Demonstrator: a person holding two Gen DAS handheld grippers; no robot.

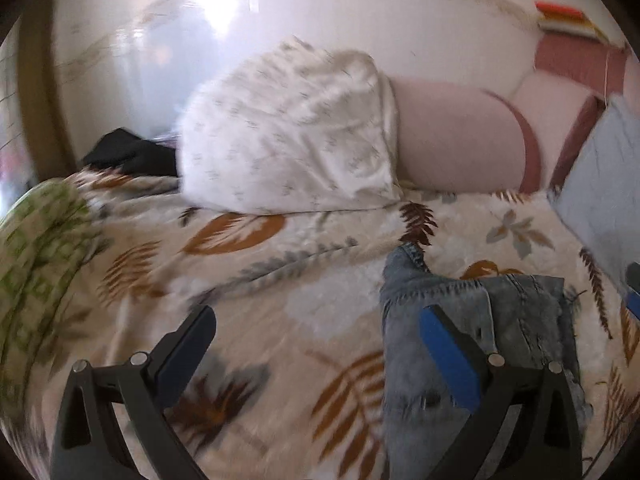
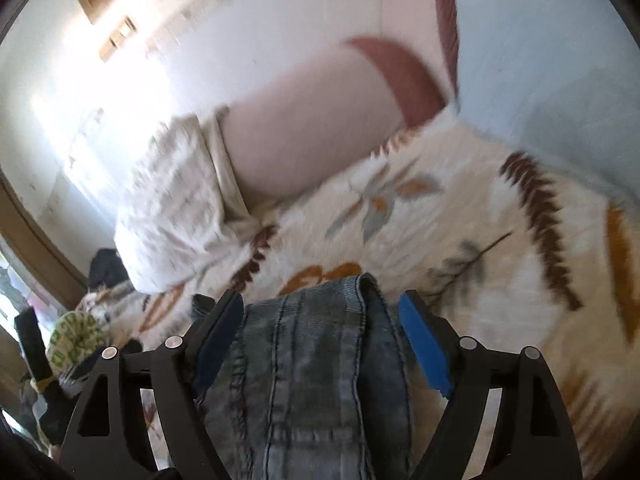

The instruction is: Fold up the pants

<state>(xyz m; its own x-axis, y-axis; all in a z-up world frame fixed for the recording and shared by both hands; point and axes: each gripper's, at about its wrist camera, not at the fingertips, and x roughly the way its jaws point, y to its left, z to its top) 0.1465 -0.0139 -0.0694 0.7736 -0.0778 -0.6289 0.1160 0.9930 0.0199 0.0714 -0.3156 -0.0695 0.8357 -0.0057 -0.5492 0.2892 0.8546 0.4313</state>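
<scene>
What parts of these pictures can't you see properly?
- Jeans: right wrist view, the bottom edge cuts them off, so their full shape is hidden.
- Jeans: left wrist view, the left gripper's blue finger covers part.
- Dark item: left wrist view, behind the white pillow, too blurred to name.
- Green patterned thing: left edge, blurred.

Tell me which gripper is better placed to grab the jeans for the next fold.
Right. The right gripper straddles the jeans, denim lying between its open jaws. The left gripper stands open mostly over the blanket, the jeans only by one finger.
</scene>
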